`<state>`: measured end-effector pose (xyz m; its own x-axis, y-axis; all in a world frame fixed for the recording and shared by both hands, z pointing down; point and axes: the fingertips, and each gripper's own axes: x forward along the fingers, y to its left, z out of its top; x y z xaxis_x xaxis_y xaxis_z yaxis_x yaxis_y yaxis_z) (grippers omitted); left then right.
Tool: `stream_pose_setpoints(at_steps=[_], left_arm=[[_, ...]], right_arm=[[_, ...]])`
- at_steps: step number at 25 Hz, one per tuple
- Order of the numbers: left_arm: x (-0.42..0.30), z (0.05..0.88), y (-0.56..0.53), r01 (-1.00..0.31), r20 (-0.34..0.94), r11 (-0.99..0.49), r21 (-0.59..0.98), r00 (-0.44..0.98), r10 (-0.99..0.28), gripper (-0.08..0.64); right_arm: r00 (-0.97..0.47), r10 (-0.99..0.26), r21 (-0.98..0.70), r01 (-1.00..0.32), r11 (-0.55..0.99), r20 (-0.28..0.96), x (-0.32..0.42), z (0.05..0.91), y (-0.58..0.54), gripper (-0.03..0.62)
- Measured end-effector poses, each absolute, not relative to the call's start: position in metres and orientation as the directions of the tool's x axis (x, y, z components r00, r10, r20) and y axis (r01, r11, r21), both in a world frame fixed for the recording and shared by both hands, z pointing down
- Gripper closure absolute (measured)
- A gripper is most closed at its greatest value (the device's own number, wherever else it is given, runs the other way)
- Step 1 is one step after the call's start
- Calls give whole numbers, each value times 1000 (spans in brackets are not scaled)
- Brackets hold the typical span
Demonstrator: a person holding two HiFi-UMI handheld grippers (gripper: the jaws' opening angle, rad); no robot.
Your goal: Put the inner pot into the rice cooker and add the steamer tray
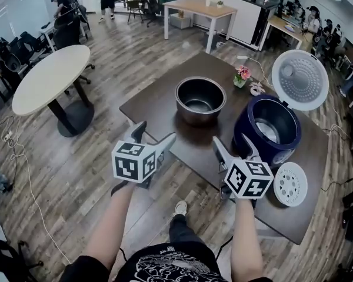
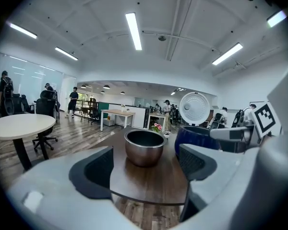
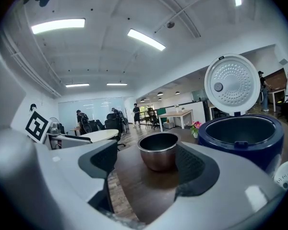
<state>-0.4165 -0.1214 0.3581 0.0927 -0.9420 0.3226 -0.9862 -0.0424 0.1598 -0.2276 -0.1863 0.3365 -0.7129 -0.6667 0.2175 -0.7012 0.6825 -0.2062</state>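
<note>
Inner pot (image 1: pixel 200 100): round, brushed metal outside, dark lining inside, nothing in it. It stands upright on the dark brown table (image 1: pixel 159 107) with its mouth up and its axis vertical. There's no long side as it's about as wide as it is tall.

It sits left of the rice cooker (image 1: pixel 266 128), near but not touching. The cooker is dark blue. Its lid (image 1: pixel 300 79) is swung up at the back, showing a white dotted inner face, and the cavity is open.

Steamer tray (image 1: pixel 290 184): white perforated disc, flat on the table just beside the cooker's near right side.

Left gripper (image 1: pixel 156 132): jaws wide apart, gripping nothing, held at the table's near edge and aimed at the pot (image 2: pixel 144 147).

Right gripper (image 1: pixel 231 143): also spread wide and empty. The pot (image 3: pixel 158 151) shows through its gap but lies well beyond the pads.
</note>
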Motion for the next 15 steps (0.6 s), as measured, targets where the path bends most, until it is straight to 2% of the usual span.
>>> stream_pose_setpoints(at_steps=[15], left_arm=[[-472,378,-280,-983,371,-53,175,116,-921,132]], right_arm=[[-709,-653,-266,-705,657,265,-298,361,-332,225]])
